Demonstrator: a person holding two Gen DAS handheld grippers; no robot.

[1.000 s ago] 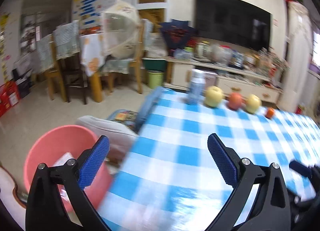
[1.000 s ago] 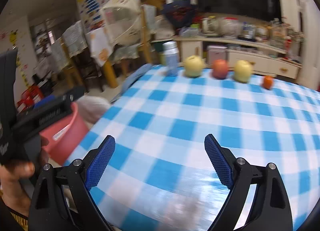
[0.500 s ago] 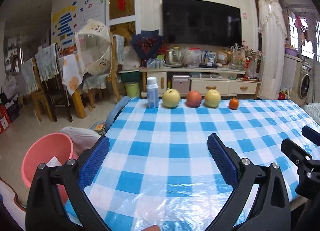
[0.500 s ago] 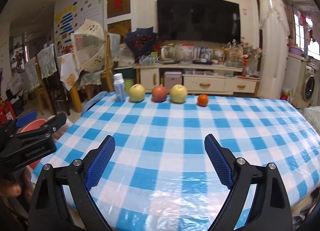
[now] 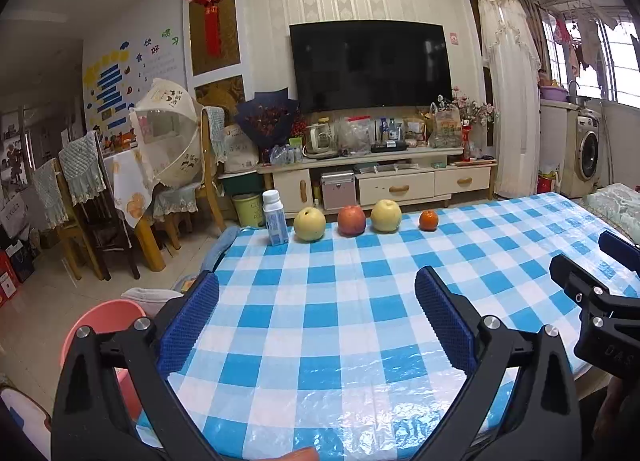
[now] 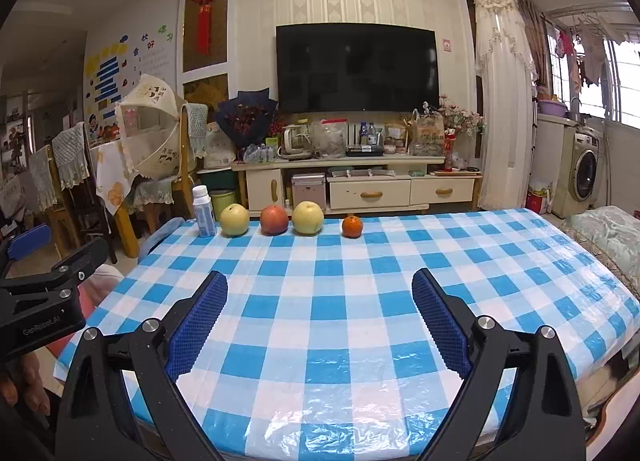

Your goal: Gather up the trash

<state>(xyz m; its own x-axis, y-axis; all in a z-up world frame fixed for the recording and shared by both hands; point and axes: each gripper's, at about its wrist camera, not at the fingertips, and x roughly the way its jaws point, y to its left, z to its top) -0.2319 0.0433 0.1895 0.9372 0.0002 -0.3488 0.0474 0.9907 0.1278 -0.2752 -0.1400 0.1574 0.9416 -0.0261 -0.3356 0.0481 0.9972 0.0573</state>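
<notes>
While the pink bin [image 5: 102, 321] sits on the floor just off the table's left edge, my left claw [image 5: 316, 325] and right claw [image 6: 320, 319] hover empty, jaws spread wide, above the blue checked tablecloth [image 6: 340, 281]. At its far edge stand a bottle [image 6: 204, 217], two pears, an apple [image 6: 274, 220] and an orange [image 6: 352, 226].

At mid-frame, two yellow pears [image 6: 235, 220], a red apple [image 6: 274, 220] and an orange [image 6: 352, 226] are lined up below a dark television [image 6: 355, 67].
</notes>
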